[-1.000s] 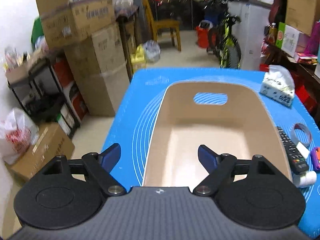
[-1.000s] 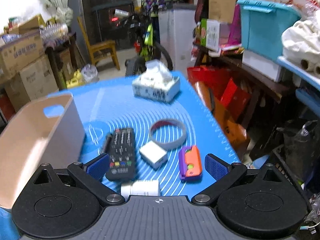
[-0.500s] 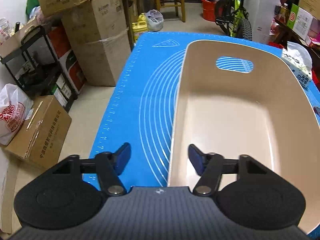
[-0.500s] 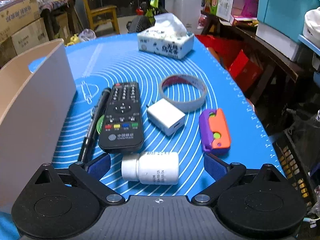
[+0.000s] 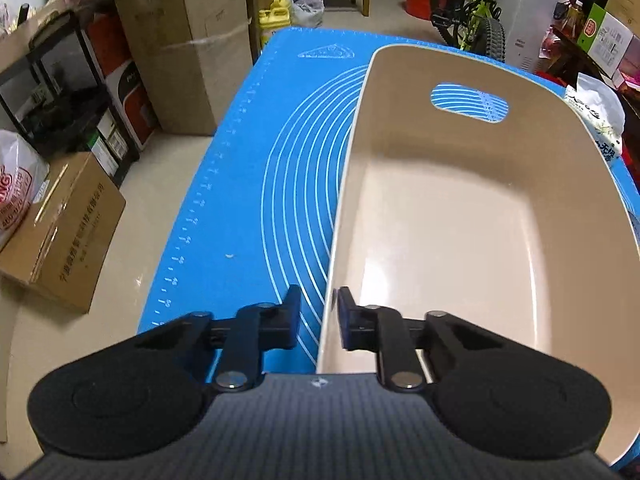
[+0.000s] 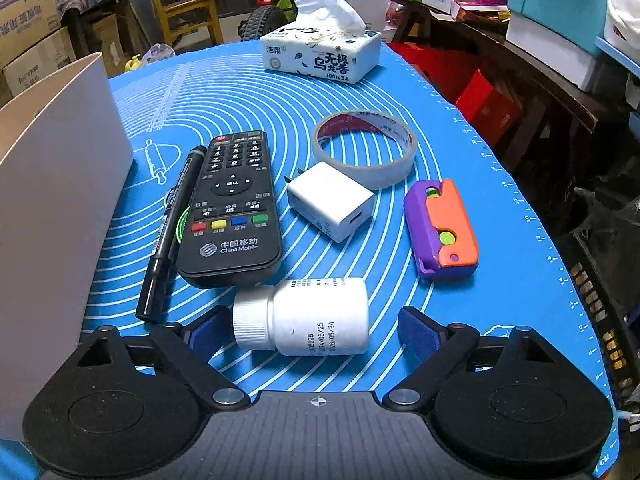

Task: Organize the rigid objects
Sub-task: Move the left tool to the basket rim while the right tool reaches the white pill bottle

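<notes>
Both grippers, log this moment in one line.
left gripper: shut on bin wall | right gripper: open around pill bottle | bin: empty

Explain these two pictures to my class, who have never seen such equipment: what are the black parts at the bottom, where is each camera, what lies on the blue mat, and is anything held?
No robot here: a person holds a two-finger gripper in each hand, and a fisheye camera on each looks forward along its fingers. The black parts are those fingers.

In the left camera's picture, the left gripper is closed on the side wall of an empty beige bin standing on the blue mat.

In the right camera's picture, the right gripper is open, its fingers either side of a white pill bottle lying on its side, not yet gripped. Beyond lie a remote control, a black marker, a white charger, a tape roll, a purple-and-orange toy and a tissue pack.
</notes>
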The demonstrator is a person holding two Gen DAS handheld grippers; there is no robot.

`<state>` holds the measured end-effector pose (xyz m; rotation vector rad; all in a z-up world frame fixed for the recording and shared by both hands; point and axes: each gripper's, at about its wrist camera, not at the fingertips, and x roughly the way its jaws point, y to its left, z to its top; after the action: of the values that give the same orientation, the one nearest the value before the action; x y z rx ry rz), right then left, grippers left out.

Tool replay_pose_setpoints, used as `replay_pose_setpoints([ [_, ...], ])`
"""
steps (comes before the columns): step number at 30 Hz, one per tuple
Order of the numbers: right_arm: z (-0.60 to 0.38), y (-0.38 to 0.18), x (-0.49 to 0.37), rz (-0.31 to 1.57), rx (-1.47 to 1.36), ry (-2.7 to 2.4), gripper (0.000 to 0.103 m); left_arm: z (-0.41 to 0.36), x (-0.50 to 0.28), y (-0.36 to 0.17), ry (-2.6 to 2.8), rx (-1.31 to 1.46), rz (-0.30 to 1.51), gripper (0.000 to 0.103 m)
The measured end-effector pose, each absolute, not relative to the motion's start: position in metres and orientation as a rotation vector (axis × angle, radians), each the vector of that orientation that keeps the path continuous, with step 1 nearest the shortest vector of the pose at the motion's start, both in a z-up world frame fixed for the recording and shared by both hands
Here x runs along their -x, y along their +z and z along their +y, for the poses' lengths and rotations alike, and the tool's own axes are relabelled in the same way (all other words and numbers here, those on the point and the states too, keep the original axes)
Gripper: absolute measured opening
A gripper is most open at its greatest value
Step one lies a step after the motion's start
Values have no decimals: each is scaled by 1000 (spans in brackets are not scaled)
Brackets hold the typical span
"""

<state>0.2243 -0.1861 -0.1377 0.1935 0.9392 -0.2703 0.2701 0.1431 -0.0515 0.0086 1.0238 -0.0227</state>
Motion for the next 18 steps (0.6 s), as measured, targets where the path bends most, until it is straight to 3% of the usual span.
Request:
replay_pose_setpoints([
  [3, -187, -138, -224, 936, -192, -277, 89, 143, -271, -52, -37, -5, 1026, 14],
  [4, -187, -138, -224, 936, -187, -278, 87, 143, -271, -52, -50, 7, 1029, 6],
  [13, -179, -135, -220, 926, -133, -244, 64, 143, -272, -52, -63, 36, 1037, 6],
  [18, -177, -134, -218, 930, -129, -232, 64, 144, -272, -53, -63, 42, 1036, 6],
])
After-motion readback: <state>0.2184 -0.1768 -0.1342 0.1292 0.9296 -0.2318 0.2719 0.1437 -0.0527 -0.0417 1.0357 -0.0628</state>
